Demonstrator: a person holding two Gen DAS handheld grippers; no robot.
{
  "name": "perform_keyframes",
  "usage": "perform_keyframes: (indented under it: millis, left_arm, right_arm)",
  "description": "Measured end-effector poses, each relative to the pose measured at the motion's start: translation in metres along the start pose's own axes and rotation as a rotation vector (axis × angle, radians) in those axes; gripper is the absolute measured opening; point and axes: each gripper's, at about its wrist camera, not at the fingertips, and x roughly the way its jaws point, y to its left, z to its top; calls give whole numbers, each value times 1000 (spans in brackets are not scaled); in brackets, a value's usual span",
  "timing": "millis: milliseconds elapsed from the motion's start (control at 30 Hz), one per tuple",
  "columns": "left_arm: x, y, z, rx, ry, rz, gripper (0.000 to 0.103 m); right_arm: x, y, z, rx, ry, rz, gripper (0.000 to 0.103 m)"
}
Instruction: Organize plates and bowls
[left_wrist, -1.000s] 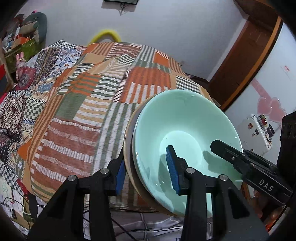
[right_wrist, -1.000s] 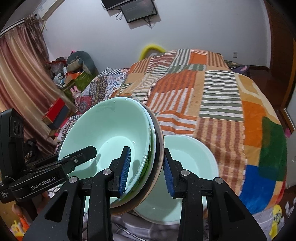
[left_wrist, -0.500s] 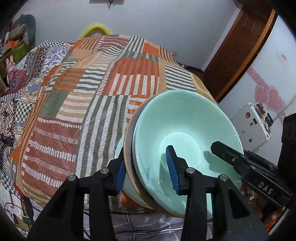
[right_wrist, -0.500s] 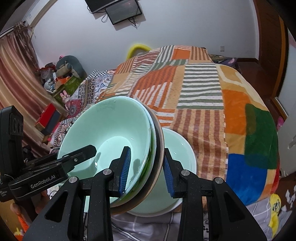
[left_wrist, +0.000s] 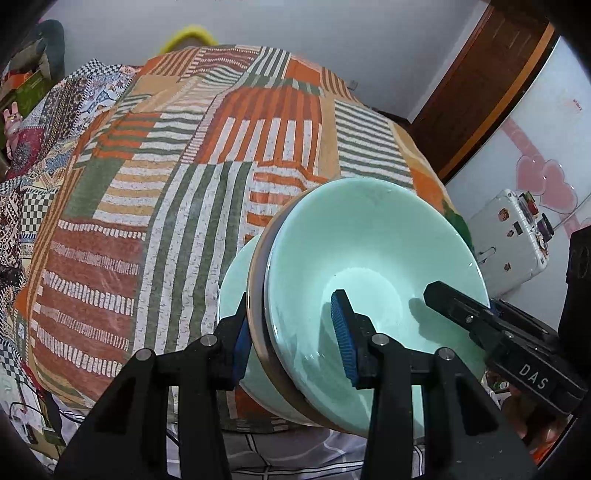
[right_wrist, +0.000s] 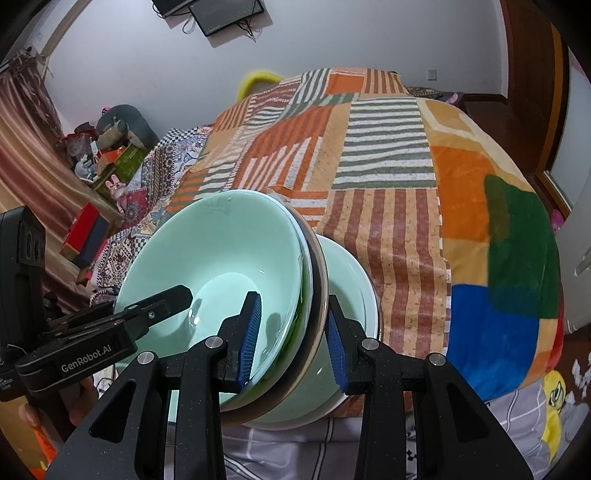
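Observation:
A mint-green bowl (left_wrist: 369, 258) sits on a brown-rimmed plate (left_wrist: 256, 295), and both grippers carry this stack by opposite rims. My left gripper (left_wrist: 291, 332) is shut on the stack's rim, one pad inside the bowl and one under the plate. My right gripper (right_wrist: 293, 338) is shut on the other rim of the bowl (right_wrist: 221, 258) and plate (right_wrist: 320, 273) in the same way. A green edge shows between bowl and plate. Directly beneath lies a second mint-green bowl (right_wrist: 354, 291) at the bed's near edge (left_wrist: 231, 284). Whether the stack touches it cannot be told.
A patchwork striped blanket (left_wrist: 166, 184) covers the bed, which stretches away behind the bowls. A white case (left_wrist: 506, 240) and a wooden door (left_wrist: 480, 92) stand to the right. Boxes and toys (right_wrist: 107, 158) pile up by the curtain at left.
Both grippers have carried the stack forward and down, still shut on it. The lower bowl on the bed has come into the left wrist view and now lies closer under the stack.

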Motion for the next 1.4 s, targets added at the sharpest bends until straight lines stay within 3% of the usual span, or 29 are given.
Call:
perform_keyframes:
  millis: [500, 933, 1100, 1233, 1400]
  left_arm:
    - [26, 11, 0, -29, 54, 23, 41]
    - [28, 12, 0, -14, 55, 18, 41]
    - [27, 15, -1, -25, 47, 23, 41]
    - [16, 18, -2, -33, 24, 41, 44]
    - [-8, 15, -2, 0, -24, 67, 44]
  right_arm:
    - [21, -5, -3, 16, 65, -5, 31]
    - [24, -2, -2, -4, 60, -6, 34]
    - [24, -6, -1, 17, 64, 32, 37]
    - [17, -7, -1, 18, 38, 21, 51]
    - [-2, -2, 2, -11, -12, 16, 52]
